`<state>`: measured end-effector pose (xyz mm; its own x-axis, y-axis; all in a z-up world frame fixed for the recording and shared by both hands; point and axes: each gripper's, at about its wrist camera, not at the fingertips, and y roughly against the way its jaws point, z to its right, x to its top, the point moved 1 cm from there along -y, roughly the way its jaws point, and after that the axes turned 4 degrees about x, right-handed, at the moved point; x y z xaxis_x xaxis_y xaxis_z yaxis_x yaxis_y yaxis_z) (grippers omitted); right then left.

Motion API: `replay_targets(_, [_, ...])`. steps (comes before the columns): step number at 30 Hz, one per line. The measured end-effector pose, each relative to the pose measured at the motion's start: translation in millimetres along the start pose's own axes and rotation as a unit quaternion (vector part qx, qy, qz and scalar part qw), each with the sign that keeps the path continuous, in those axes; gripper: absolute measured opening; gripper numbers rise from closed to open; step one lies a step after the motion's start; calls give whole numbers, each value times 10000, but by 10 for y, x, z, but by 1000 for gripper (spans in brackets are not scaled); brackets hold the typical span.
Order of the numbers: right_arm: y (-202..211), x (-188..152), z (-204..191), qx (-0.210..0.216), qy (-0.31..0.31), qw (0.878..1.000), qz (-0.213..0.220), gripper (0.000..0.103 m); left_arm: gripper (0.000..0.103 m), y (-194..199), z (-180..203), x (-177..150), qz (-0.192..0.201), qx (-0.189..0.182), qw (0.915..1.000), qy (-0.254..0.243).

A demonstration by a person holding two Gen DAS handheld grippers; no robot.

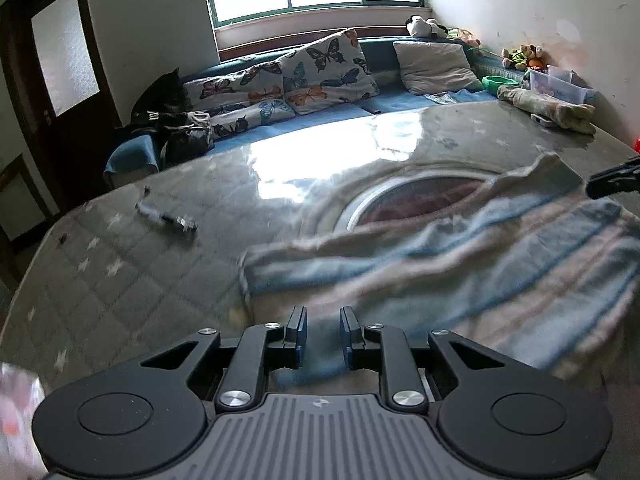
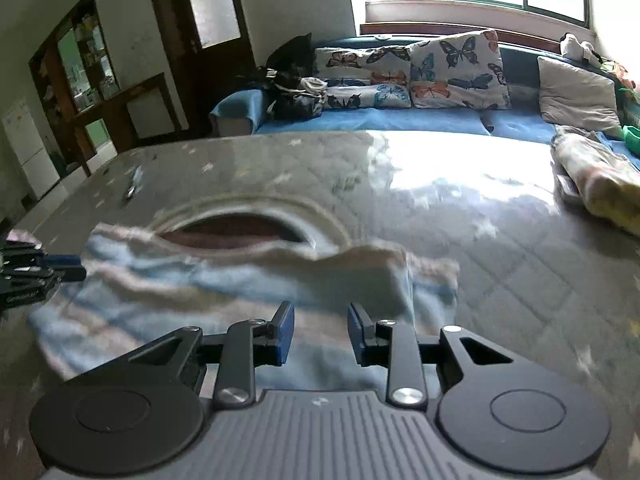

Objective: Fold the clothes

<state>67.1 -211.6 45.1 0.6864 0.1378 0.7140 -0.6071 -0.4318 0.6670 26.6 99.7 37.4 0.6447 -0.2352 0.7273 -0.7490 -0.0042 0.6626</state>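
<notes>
A blue, white and pink striped garment [image 1: 460,264] lies rumpled on the quilted grey mattress [image 1: 120,264], blurred by motion. My left gripper [image 1: 322,328] is open, its fingers over the garment's near edge. My right gripper [image 2: 321,332] is open above the same garment [image 2: 224,292], nothing between its pads. The right gripper's tip shows at the right edge of the left wrist view [image 1: 612,180]; the left gripper's tip shows at the left edge of the right wrist view [image 2: 44,268].
A round printed ring [image 2: 248,220] marks the mattress behind the garment. A small grey object [image 1: 166,216] lies at the left. A folded floral cloth [image 2: 600,184] sits at the right. Butterfly pillows [image 1: 324,68] and a blue couch line the back.
</notes>
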Motion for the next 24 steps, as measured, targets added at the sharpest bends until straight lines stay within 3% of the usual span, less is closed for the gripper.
replay_targets(6, [-384,179,189,-211,-279,9994,-73,28,20,-300,-86,244,-76,27,9999,72])
replay_targets(8, [-463,153,301,-279,-451,9985,-168,23,20,-386,-139,245,-157,42,9998,136])
replay_targets(16, [-405,172,302,-210,-400,9990,-63,23,19,-428,-145,284,-50,-202,9996,193])
replay_targets(24, [-391,165,283,-298,-374,9988,-110,27,20,-571,-210,293,-171,18,9995,266])
